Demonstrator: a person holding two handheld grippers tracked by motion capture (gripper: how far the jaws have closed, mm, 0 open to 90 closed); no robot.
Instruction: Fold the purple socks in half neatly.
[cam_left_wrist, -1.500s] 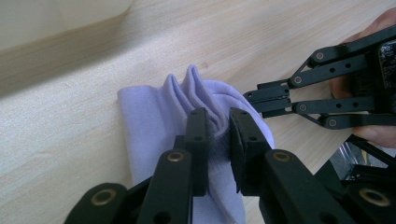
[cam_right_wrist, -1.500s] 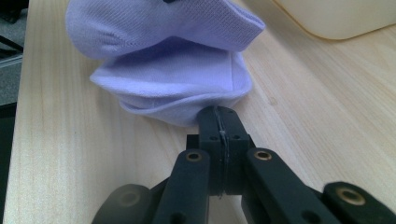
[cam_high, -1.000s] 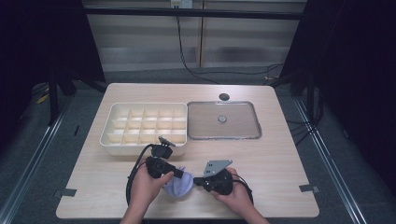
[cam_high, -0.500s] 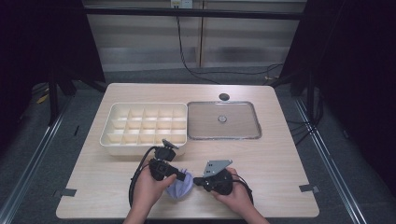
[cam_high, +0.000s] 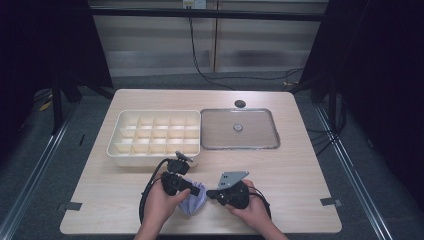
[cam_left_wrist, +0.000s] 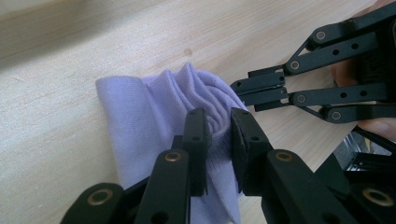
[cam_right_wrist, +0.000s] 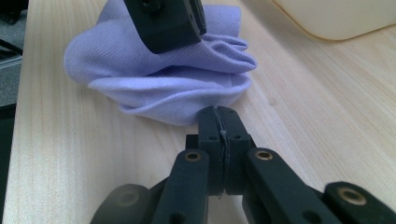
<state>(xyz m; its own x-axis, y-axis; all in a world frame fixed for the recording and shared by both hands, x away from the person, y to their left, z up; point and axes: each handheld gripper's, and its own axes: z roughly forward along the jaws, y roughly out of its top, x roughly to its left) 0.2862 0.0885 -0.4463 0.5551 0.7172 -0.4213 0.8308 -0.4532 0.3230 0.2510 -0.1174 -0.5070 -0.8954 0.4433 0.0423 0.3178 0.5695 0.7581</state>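
High view: between the earlier pictures and now little is changed; the lilac cloth (cam_high: 192, 202) is kept bunched at the lower centre, near the table edge (cam_high: 200, 233). A fold is pinched by the left gripper (cam_left_wrist: 218, 135), the right gripper (cam_right_wrist: 218, 122) is closed empty at its hem, so folding seems unfinished. Bare tabletop is left at both sides; the compartment box (cam_high: 155, 137) stands close above.

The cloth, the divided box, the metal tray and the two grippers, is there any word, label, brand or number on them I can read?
None: no readable text stands anywhere.
The lilac cloth is plain.
The cream divided box and the metal tray bear no label.
The left gripper and the right gripper show screws and rivets but no lettering.
A small pale fitting on the far wall is too small to read.
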